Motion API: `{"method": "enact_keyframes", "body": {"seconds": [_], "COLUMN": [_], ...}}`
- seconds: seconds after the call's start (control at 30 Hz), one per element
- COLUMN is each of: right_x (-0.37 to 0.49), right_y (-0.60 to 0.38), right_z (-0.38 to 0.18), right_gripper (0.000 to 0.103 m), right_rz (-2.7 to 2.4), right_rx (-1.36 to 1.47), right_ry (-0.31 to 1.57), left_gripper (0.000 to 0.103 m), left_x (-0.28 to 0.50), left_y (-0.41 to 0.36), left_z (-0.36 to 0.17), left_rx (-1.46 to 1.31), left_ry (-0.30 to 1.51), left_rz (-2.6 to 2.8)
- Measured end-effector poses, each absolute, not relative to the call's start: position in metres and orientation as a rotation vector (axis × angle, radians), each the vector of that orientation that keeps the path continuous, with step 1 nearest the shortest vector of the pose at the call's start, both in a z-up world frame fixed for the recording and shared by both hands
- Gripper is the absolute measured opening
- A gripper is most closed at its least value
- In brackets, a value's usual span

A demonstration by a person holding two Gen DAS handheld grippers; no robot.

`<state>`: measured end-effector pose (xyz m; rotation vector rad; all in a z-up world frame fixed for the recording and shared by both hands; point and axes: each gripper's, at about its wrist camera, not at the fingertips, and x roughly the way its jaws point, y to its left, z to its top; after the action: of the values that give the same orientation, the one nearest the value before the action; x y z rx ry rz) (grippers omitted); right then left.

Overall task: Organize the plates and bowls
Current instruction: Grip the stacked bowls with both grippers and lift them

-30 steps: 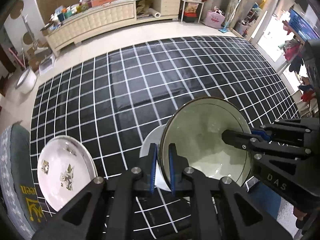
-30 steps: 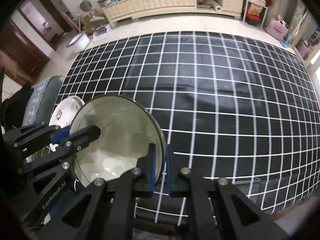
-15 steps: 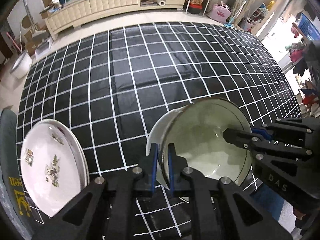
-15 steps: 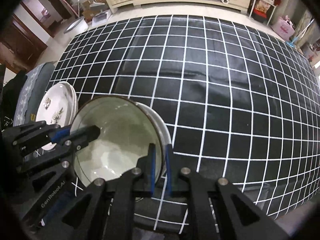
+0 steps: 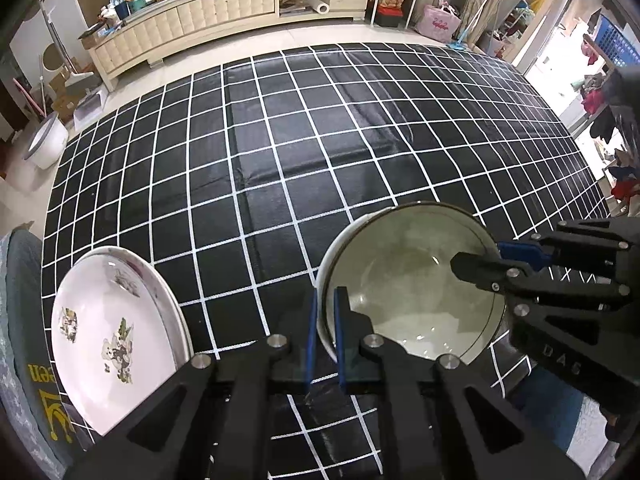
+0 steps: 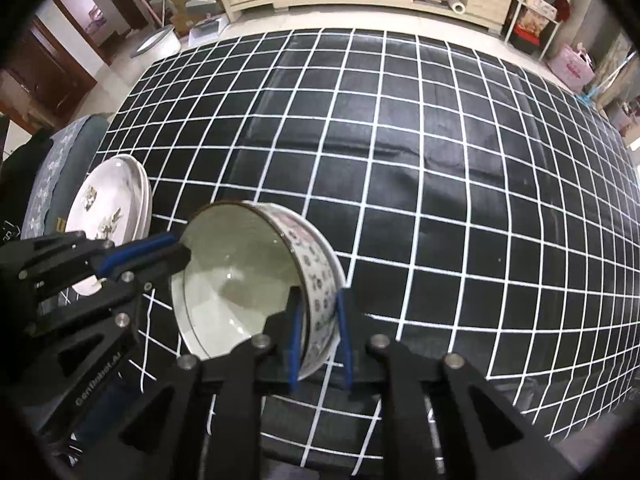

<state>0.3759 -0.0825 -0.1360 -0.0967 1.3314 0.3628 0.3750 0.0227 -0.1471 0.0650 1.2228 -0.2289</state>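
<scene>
Plate stack far left on the checked cloth. Left gripper pinches the bowl rim on its left; right gripper opposite, jaws just opening, wall between them. Bowl down near the table's front edge.

Open checked cloth beyond — plates (left edge); bowl near

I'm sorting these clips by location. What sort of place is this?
Most likely a lived-in home living room: a long cream cabinet cluttered with household items along the wall, a table under a black grid tablecloth, and decorated plates stacked at its edge.
</scene>
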Motion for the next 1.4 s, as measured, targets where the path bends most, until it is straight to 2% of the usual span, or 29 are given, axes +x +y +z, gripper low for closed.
{"method": "enact_keyframes", "body": {"seconds": [0.07,0.13,0.2,0.27,0.33,0.37,0.43,0.5,0.63,1.2,1.3,1.37,1.4], "right_x": [0.376,0.375,0.374,0.372,0.370,0.368,0.365,0.360,0.358,0.379,0.381,0.383,0.383], "right_y": [-0.085,-0.089,-0.095,-0.103,-0.109,-0.112,-0.116,-0.118,-0.118,-0.112,-0.116,-0.119,-0.119], "right_z": [-0.137,-0.137,-0.135,-0.132,-0.128,-0.127,-0.125,-0.122,-0.126,-0.174,-0.182,-0.187,-0.190], "right_gripper": [0.026,0.048,0.082,0.097,0.097,0.098,0.098,0.098,0.098,0.097,0.089,0.085,0.080], "right_rz": [0.363,0.345,0.312,0.289,0.282,0.281,0.272,0.279,0.279,0.192,0.220,0.260,0.286], "right_rx": [-0.085,-0.095,-0.100,-0.090,-0.070,-0.061,-0.050,-0.032,0.030,0.061,0.108,0.169,0.205], "right_ry": [1.340,1.344,1.325,1.313,1.307,1.311,1.315,1.313,1.338,1.446,1.463,1.486,1.499], "left_gripper": [0.007,0.016,0.020,0.021,0.038,0.042,0.061,0.067,0.069,0.069,0.068,0.063,0.055], "left_x": [0.373,0.370,0.367,0.365,0.363,0.361,0.357,0.352,0.351,0.382,0.384,0.386,0.387], "left_y": [0.026,0.028,0.028,0.027,0.025,0.025,0.025,0.026,0.033,0.036,0.040,0.045,0.048], "left_z": [-0.145,-0.142,-0.137,-0.133,-0.127,-0.123,-0.118,-0.113,-0.117,-0.197,-0.206,-0.212,-0.215], "left_rx": [0.059,0.054,0.058,0.074,0.090,0.096,0.105,0.099,0.054,0.005,-0.026,-0.072,-0.103], "left_ry": [1.217,1.214,1.200,1.183,1.171,1.161,1.142,1.125,1.152,1.315,1.316,1.328,1.332], "left_rz": [-0.234,-0.240,-0.240,-0.241,-0.234,-0.233,-0.233,-0.240,-0.259,-0.216,-0.233,-0.261,-0.282]}}
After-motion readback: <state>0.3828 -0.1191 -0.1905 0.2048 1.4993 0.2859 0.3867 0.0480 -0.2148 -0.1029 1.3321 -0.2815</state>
